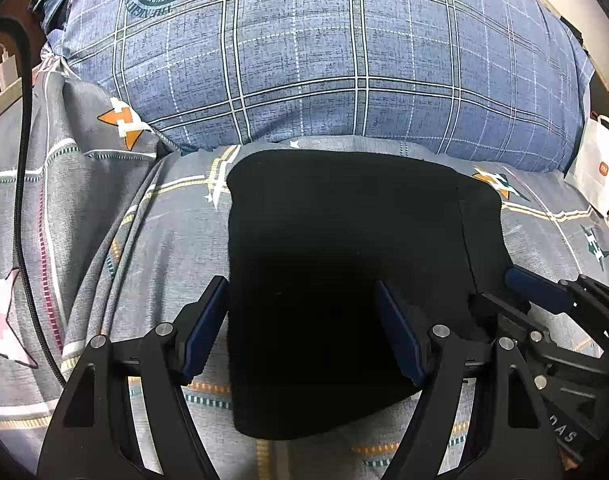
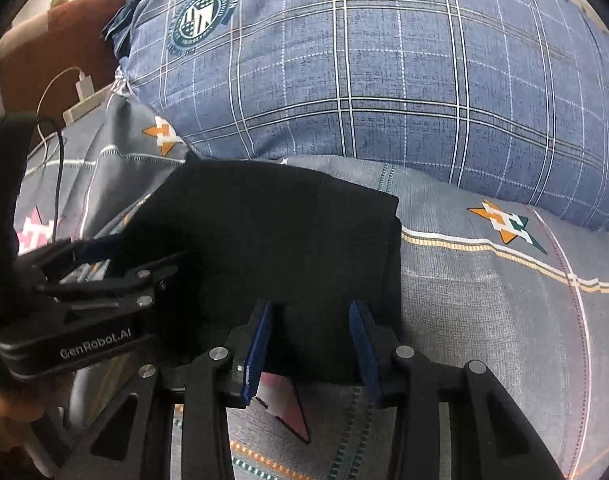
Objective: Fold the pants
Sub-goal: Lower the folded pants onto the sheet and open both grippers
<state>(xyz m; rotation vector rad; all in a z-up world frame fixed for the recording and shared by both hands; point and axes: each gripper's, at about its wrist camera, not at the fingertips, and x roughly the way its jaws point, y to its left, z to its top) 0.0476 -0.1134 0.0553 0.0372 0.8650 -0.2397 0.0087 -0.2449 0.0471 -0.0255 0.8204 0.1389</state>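
Note:
The black pants [image 1: 344, 264] lie folded into a compact rectangle on the grey patterned bedsheet [image 1: 152, 240]; they also show in the right wrist view [image 2: 280, 248]. My left gripper [image 1: 302, 300] is open, its blue pads astride the left part of the pants' near edge. My right gripper [image 2: 310, 312] is open over the right near edge of the pants. The right gripper also shows at the pants' right side in the left wrist view [image 1: 516, 292]. The left gripper shows at the pants' left side in the right wrist view [image 2: 116, 264].
A large blue plaid pillow [image 1: 324, 52] lies just behind the pants. A black cable [image 1: 24, 200] runs down the left side. A white charger [image 1: 4, 68] sits at the far left. A white paper bag [image 1: 596, 168] stands at the right edge.

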